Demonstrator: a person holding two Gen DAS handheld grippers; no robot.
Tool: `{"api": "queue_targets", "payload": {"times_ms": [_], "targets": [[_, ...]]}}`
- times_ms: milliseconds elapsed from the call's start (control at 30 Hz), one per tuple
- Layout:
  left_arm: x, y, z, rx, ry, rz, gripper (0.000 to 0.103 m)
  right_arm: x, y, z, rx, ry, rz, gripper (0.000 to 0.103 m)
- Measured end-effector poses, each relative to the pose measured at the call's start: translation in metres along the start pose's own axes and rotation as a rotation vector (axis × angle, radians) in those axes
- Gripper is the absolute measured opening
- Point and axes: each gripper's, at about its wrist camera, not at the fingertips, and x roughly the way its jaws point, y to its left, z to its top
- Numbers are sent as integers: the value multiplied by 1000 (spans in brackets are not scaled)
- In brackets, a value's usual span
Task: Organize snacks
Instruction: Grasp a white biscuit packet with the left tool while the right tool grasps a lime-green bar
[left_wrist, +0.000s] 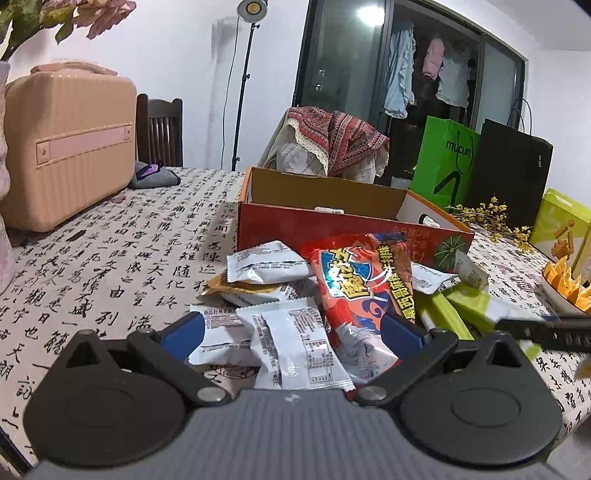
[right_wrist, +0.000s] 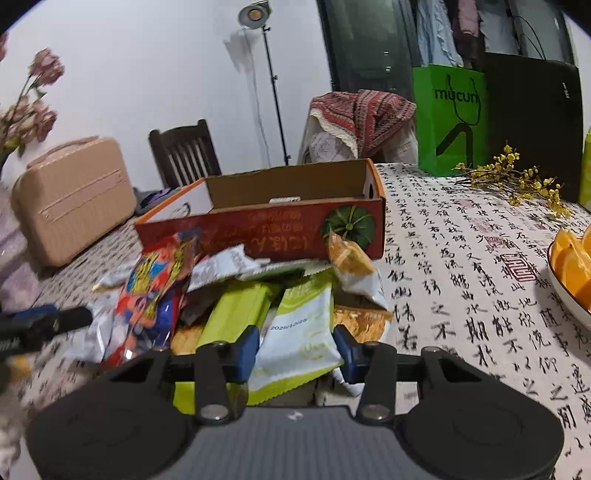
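Note:
A pile of snack packets lies in front of an open red cardboard box. My left gripper is open, its blue fingers either side of white packets and a red-orange packet. My right gripper is open around a pale green-and-white packet, beside a lime green packet. The red-orange packet lies left of it. The box looks nearly empty inside. The right gripper's arm shows in the left wrist view; the left gripper shows at the right wrist view's left edge.
A tan case stands at the table's left. A green bag and a black bag stand at the back right, with yellow flowers. A bowl of orange slices sits at the right. The tablecloth has black calligraphy.

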Motion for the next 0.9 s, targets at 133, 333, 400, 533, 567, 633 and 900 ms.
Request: {"api": "queue_targets", "payload": {"times_ms": [133, 333, 400, 533, 567, 633, 900], "targets": [[3, 0, 0, -8, 24, 9, 103, 0, 1, -8, -25, 33, -15, 43], [12, -6, 2, -3, 65, 38, 103, 12, 8, -6, -65, 37, -58, 44], [17, -6, 4, -11, 78, 58, 103, 16, 8, -5, -70, 49, -65, 45], [22, 0, 3, -47, 96, 71, 103, 19, 10, -6, -90, 50, -75, 43], [23, 1, 3, -52, 97, 78, 103, 19, 10, -6, -97, 49, -78, 43], [25, 5, 1, -64, 107, 86, 102, 19, 10, -7, -107, 47, -79, 43], [27, 13, -3, -76, 145, 77, 51, 14, 13, -11, -118, 24, -78, 40]]}}
